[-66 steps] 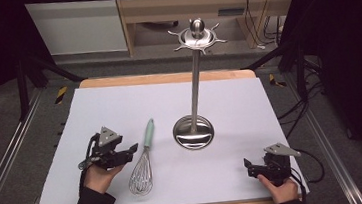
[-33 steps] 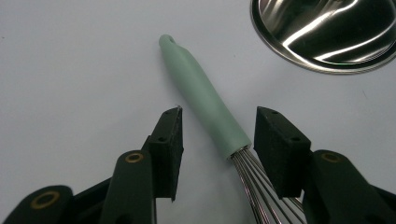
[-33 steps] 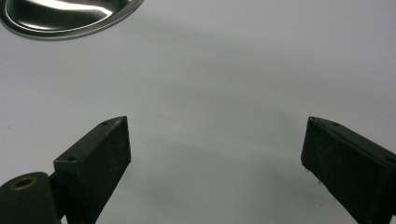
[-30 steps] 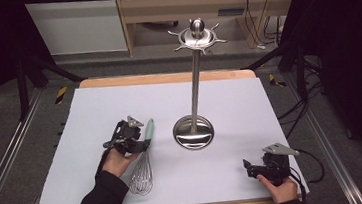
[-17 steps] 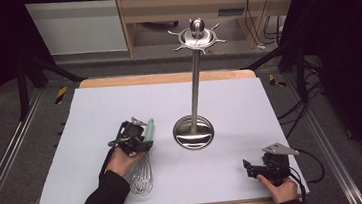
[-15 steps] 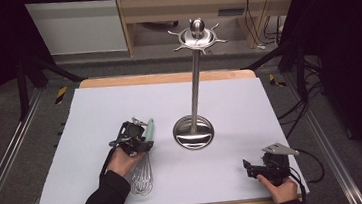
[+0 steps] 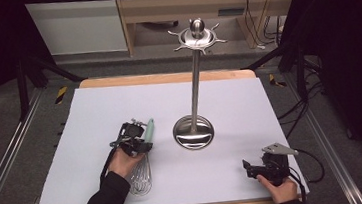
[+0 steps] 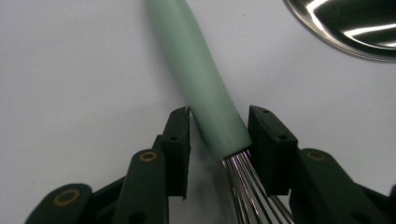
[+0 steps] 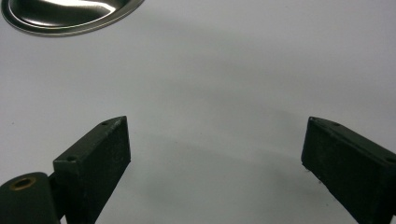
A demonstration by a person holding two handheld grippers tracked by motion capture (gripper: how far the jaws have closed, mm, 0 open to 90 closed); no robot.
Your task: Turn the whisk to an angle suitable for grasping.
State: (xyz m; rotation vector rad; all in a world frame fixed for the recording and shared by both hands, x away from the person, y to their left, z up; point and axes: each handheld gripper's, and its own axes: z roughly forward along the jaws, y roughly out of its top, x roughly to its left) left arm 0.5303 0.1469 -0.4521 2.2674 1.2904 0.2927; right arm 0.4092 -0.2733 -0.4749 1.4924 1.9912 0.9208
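Note:
A whisk (image 7: 147, 131) with a pale green handle (image 8: 201, 79) and steel wires lies on the white mat, left of the steel hanging stand (image 7: 193, 132). My left gripper (image 7: 135, 139) sits low over it, its jaws astride the handle's lower end where the wires begin (image 8: 219, 119). The jaws have just been closing; the right pad is almost on the handle and a thin gap shows at the left pad. My right gripper (image 7: 248, 169) rests at the mat's front right, wide open over bare mat (image 9: 215, 140).
The stand's round base (image 8: 355, 28) lies just right of the whisk, and its corner shows in the right gripper view (image 9: 65, 14). A tall pole rises to a hooked top (image 7: 196, 34). The white mat (image 7: 119, 103) covers a wooden table.
My left hand moved right from the mat's left side to the whisk and settled over the handle's lower end. The right hand stayed put.

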